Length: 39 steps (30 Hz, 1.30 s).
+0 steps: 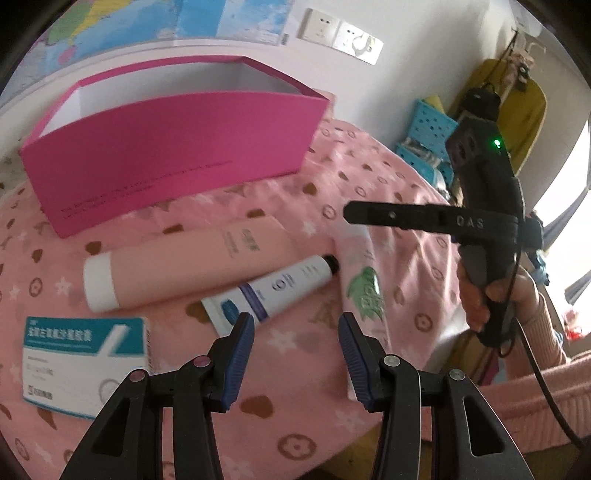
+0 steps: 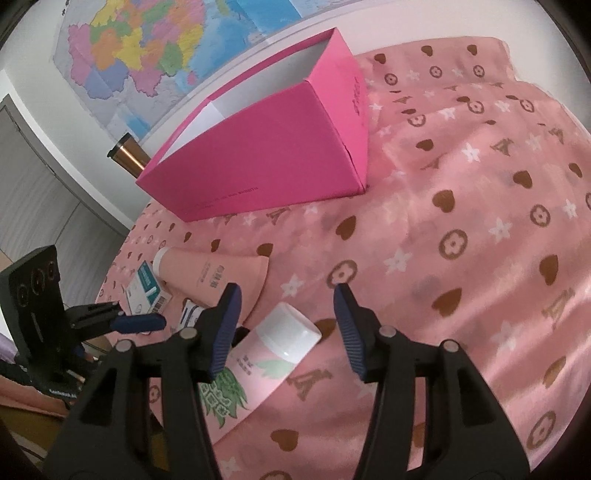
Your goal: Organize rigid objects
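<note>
An open magenta box [image 1: 166, 158] [image 2: 258, 162] stands at the back of the pink patterned cloth. In front of it lie a large pink tube with a white cap [image 1: 192, 266] [image 2: 221, 275], a white-and-blue tube with a black cap [image 1: 280, 288], a pink tube with green print [image 1: 364, 291] [image 2: 258, 369] and a white-teal carton [image 1: 81, 362] [image 2: 146, 288]. My left gripper [image 1: 295, 319] [image 2: 162, 321] is open just above the flat end of the white-and-blue tube. My right gripper [image 2: 287, 291] [image 1: 349, 214] hovers open over the green-print tube's white cap, its pads clear of it.
A map [image 2: 147, 55] and wall sockets [image 1: 340, 33] are on the wall behind the box. A copper tumbler [image 2: 127, 157] stands left of the box. A blue perforated basket [image 1: 432, 129] sits beyond the table's right edge. A hand [image 1: 480, 302] holds the right gripper's handle.
</note>
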Tool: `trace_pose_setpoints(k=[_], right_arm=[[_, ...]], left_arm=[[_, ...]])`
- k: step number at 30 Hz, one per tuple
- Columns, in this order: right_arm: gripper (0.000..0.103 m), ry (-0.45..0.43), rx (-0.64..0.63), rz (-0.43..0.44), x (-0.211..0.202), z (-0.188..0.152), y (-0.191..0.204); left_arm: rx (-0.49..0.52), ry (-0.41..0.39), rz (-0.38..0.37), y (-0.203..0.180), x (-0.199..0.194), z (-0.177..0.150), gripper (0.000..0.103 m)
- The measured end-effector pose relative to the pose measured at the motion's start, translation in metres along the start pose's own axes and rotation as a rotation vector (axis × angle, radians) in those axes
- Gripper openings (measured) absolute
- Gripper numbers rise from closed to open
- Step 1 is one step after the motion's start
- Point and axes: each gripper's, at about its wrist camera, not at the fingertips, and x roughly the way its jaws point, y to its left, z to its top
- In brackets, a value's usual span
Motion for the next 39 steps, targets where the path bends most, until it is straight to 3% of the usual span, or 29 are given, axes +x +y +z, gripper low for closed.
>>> trace_pose_setpoints(k=[8,15,31,37,39], right_arm=[[0.054,-0.004,0.011,0.011,-0.001,-0.008,-0.002],[0.054,-0.006,0.018,0.018,-0.001,-0.015,-0.002],[0.054,-0.004,0.026,0.02,0.002,-0.023,-0.005],[0.054,-0.014,0.016,-0.001,0.002,-0.022,-0.006],[0.054,-0.016,0.02,-0.003,0.002,-0.021,-0.007]], left_arm=[[0.069,0.073,-0.042,-0.016,-0.001,-0.024,0.048],[0.108,0.133,-0.019,-0.025,0.008,-0.039,0.048],[0.022,0.073,0.199,-0.008,0.026,-0.01,0.038],[0.007,0.059,0.178,-0.005,0.028,-0.002,0.037],[0.003,0.058,0.127,-0.006,0.023,-0.003,0.037]])
